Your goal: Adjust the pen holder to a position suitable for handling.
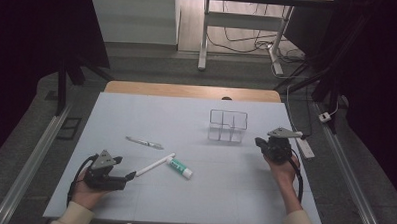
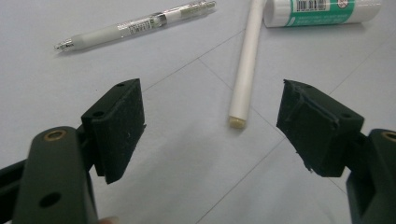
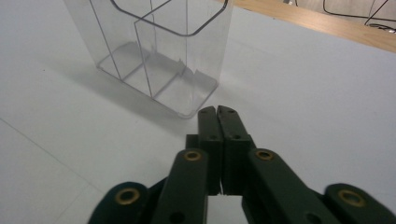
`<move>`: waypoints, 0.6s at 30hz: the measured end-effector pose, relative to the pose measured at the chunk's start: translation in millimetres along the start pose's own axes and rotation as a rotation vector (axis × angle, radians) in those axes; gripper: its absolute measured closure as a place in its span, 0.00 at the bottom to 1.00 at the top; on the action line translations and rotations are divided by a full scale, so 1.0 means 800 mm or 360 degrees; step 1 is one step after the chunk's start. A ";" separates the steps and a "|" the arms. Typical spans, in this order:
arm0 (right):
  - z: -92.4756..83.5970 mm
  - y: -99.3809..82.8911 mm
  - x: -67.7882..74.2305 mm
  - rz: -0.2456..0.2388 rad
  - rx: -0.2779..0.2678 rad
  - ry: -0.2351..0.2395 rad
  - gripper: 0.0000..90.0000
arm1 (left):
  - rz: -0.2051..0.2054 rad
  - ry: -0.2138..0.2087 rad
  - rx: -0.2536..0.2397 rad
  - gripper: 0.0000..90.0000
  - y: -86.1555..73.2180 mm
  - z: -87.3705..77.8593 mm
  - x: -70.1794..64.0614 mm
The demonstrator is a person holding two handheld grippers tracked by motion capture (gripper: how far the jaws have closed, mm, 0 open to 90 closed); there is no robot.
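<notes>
With your left gripper (image 2: 212,126) spread wide just short of the long white plastic stick (image 2: 246,60) lying on the pale desk (image 1: 234,183), and your right gripper (image 3: 218,114) clamped empty beside the clear compartmented holder (image 3: 154,51), advance the left and close on the stick

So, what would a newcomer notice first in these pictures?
Probably the clear plastic organizer standing upright on the far right part of the pale table, with the right gripper shut and empty just before it. Next, the white stick, the glue stick and the pen lying near the open left gripper, whose jaws stand on either side of the white stick's near end.
</notes>
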State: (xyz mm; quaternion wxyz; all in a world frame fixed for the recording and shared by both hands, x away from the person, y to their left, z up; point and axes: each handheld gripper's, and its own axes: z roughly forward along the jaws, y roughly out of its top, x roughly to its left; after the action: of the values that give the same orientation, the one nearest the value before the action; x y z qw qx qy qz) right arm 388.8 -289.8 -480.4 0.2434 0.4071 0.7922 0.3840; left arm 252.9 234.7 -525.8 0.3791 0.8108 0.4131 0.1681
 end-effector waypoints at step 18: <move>0.037 0.020 -0.005 -0.0011 0.0007 -0.0025 0.99 | -0.0029 -0.0034 -0.0033 0.25 0.001 -0.001 0.001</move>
State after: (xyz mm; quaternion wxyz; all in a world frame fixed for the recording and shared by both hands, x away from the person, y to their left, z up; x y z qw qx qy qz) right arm 419.3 -275.1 -484.4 0.2499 0.4079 0.7925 0.3782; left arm 253.2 235.1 -524.8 0.3934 0.8048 0.4146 0.1600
